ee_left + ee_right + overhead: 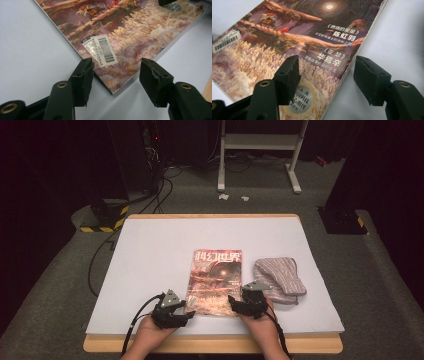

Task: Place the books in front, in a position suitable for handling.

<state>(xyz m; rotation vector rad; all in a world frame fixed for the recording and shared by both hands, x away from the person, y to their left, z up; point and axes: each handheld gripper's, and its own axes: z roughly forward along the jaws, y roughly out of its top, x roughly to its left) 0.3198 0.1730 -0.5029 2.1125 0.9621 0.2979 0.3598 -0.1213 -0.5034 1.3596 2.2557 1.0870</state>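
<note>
A magazine lay flat near the front edge of the white tabletop, a folded cloth just beside it. The left tool straddled its near left corner, the right tool its near right edge; both stood released, jaws apart, gripping nothing.

Table w/ white top, wood edge.
On it: magazine flat near front-centre, face up; striped folded cloth just beside its right, apart.
</note>
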